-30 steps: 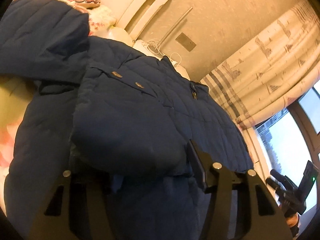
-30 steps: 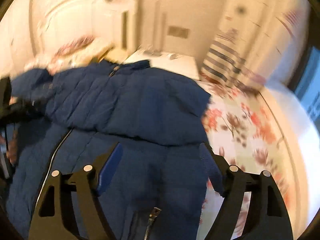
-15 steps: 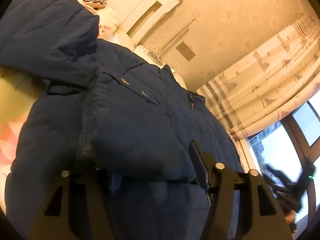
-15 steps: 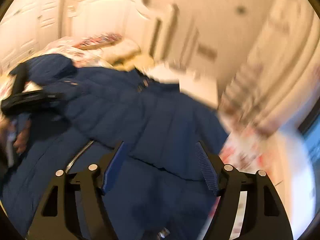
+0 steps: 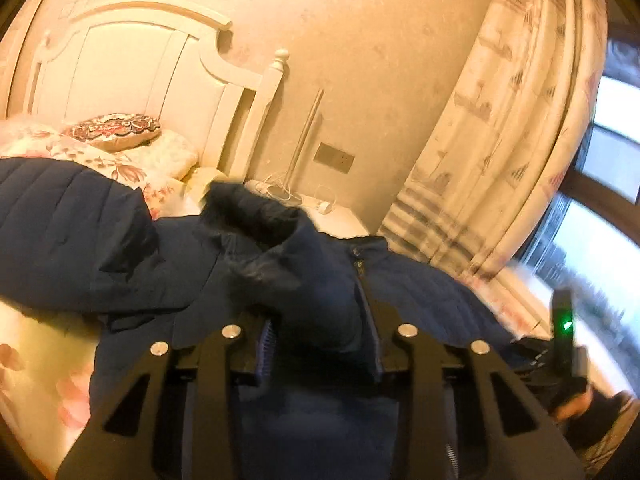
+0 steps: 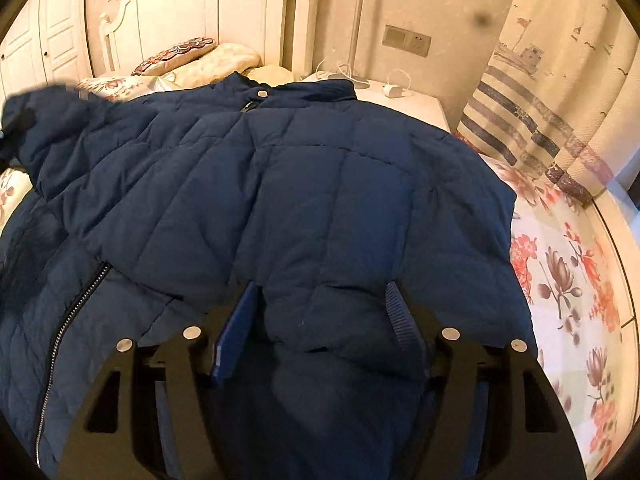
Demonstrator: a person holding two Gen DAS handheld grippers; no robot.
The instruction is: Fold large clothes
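Navy jacket on a flowered bed, tongs at both sides

The bed (image 6: 568,280) wore a floral sheet; a white headboard (image 5: 132,76) stood at 11 o'clock, a nightstand (image 6: 404,104) with cables at 12, a curtain (image 6: 540,92) with ships and stripes at 2. No writing was readable. The jacket (image 6: 320,184) lay spread across the bed. The left tongs (image 5: 320,344) were closing on a raised bunch of jacket fabric. The right tongs (image 6: 320,320) stood spread and narrowing, a folded sleeve between them, pads seemingly not yet pressing it.
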